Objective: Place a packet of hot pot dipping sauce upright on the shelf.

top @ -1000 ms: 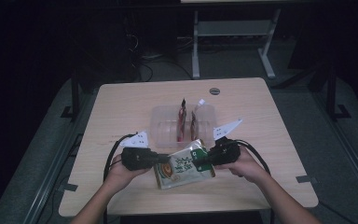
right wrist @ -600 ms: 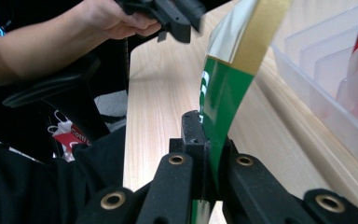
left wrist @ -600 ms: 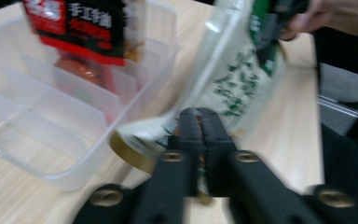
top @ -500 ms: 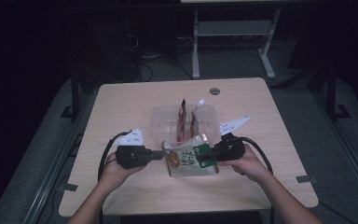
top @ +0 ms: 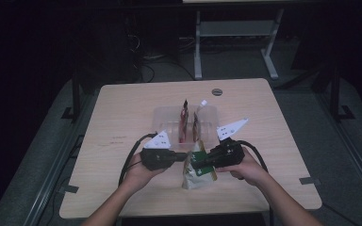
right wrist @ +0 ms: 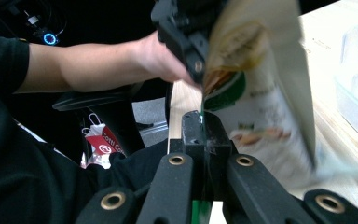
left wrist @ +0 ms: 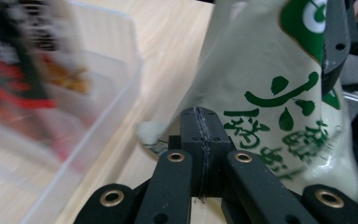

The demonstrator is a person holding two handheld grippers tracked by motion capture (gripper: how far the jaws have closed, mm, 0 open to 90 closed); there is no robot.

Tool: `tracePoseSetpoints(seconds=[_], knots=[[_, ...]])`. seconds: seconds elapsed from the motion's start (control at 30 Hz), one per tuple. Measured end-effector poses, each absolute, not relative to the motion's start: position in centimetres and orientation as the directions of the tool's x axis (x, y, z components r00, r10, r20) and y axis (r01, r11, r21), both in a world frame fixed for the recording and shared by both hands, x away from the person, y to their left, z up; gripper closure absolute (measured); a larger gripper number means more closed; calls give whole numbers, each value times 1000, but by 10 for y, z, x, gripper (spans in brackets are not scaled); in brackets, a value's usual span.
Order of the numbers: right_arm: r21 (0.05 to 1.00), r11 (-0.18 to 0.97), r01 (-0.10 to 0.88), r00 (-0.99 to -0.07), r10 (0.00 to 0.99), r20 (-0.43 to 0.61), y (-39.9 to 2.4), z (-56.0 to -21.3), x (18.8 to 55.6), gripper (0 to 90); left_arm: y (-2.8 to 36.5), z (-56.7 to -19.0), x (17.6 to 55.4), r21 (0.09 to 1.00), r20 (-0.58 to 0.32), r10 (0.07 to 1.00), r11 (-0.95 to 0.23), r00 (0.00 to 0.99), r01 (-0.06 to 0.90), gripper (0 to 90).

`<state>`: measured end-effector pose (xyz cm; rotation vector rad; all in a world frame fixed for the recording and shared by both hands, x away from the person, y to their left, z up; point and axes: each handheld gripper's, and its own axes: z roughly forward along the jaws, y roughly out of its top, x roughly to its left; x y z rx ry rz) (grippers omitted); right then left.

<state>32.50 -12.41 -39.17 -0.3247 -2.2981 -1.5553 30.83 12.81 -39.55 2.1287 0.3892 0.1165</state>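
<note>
While both grippers pinch snack bag (top: 197, 165) from opposite sides, bag hangs upright near table's (top: 122, 108) front edge, just in front of clear bin (top: 167, 123) (likely headed into it). Left gripper (top: 185, 157) closed on bag's edge; right gripper (top: 195, 165) clamped on opposite edge. Earlier bag lay flatter, spread wide; now stands narrow, left hand shifted inward.

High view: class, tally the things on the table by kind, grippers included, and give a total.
Grippers: 2 (left gripper, right gripper)
Clear plastic bins: 1
Snack packets: 3 (green-and-white pouch held by both grippers; two packets upright in the bin)
Total: 6
</note>
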Motion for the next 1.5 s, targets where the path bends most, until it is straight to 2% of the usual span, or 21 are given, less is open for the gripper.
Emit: tracePoseSetpoints(seconds=[0.17,0.53,0.8,1.0,1.13,1.3,1.5], knots=[[853,371,368,-919,6,394,-130,-388,323,900,119,-398,304,820,-63,293,-529,954,217,899],[856,368,363,-928,55,370,-146,-381,322,900,133,-398,304,823,-81,292,-520,953,229,892],[866,355,351,-935,86,344,-158,-375,322,900,147,-398,302,808,-104,280,-536,954,245,758],[877,339,341,-940,128,316,-172,-365,326,900,163,-401,300,785,-133,297,-550,946,283,604],[883,335,330,-943,150,295,-179,-359,330,900,173,-407,296,761,-175,331,-552,927,341,508],[887,327,327,-943,176,283,-187,-354,337,900,188,-415,290,737,-177,365,-565,914,369,389],[899,302,316,-943,205,263,-197,-343,347,900,195,-417,293,732,-180,392,-559,902,389,327]])
